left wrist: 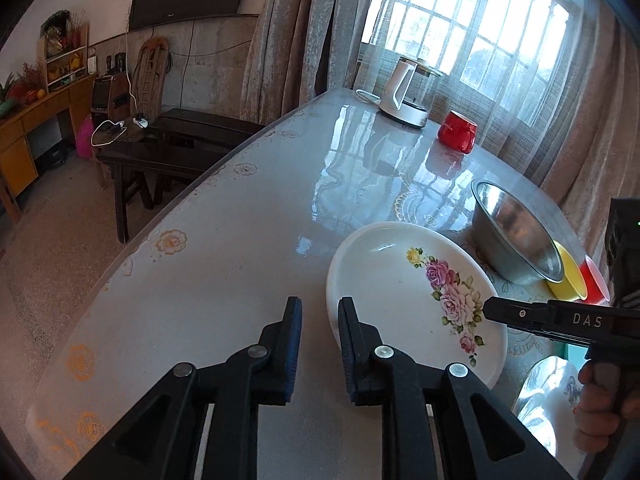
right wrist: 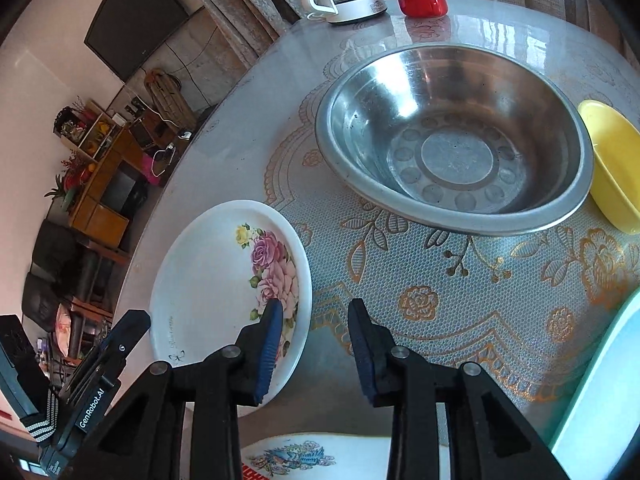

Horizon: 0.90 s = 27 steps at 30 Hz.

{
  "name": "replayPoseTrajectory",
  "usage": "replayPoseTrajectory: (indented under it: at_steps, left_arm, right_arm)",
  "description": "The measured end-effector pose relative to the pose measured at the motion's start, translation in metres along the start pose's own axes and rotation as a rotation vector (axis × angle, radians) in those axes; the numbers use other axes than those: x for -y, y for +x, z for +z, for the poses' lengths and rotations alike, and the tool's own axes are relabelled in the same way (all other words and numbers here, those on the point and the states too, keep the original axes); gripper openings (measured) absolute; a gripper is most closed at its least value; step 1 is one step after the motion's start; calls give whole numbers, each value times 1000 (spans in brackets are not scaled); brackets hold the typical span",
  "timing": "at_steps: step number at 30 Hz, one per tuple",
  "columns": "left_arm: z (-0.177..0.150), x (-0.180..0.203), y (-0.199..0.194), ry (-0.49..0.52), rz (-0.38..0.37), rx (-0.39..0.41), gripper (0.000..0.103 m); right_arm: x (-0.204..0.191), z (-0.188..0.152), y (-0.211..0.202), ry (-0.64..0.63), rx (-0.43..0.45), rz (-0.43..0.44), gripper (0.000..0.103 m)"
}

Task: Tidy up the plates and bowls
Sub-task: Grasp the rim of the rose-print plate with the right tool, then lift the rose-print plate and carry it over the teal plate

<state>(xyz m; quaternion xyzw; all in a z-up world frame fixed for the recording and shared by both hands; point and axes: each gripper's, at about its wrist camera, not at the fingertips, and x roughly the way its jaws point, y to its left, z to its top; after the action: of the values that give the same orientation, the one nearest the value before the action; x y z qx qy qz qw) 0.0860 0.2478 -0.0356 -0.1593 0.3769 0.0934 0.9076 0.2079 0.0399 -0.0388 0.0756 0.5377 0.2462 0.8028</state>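
Glossy and lace-patterned, the table [left wrist: 224,264] carries the rose plate [left wrist: 392,292] lying flat at its near edge, the steel bowl [right wrist: 452,136] beyond it at about one o'clock. Both grippers flank the plate: the left gripper [left wrist: 319,322] has the plate's left rim between its parted, empty jaws, while the right gripper [right wrist: 316,332], jaws also apart, straddles the opposite rim (neither pad visibly presses yet).

Curtained barred window [left wrist: 472,24], wooden bench [left wrist: 160,160]
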Motion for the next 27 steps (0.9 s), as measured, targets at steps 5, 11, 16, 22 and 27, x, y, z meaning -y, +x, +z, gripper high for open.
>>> replayPoseTrajectory:
  at_steps: [5,11,16,22,27]
  left_arm:
    - [3,5,13,34,-33,-29,19]
    - [-1,14,29,50,-49,-72,19]
    - [-3,19,18,69,-65,-57,21]
    - [-1,27,1,77,-83,-30,21]
    - [-3,39,-19,101,-104,1,21]
  right_arm:
    - [-2,2,6,-16,-5,-13,22]
    - [-16,2,9,-46,-10,-11,13]
    - [-12,2,4,-24,6,-10,13]
    - [-8,0,-8,-19,35,11,13]
    - [7,-8,-26,2,61,51,13]
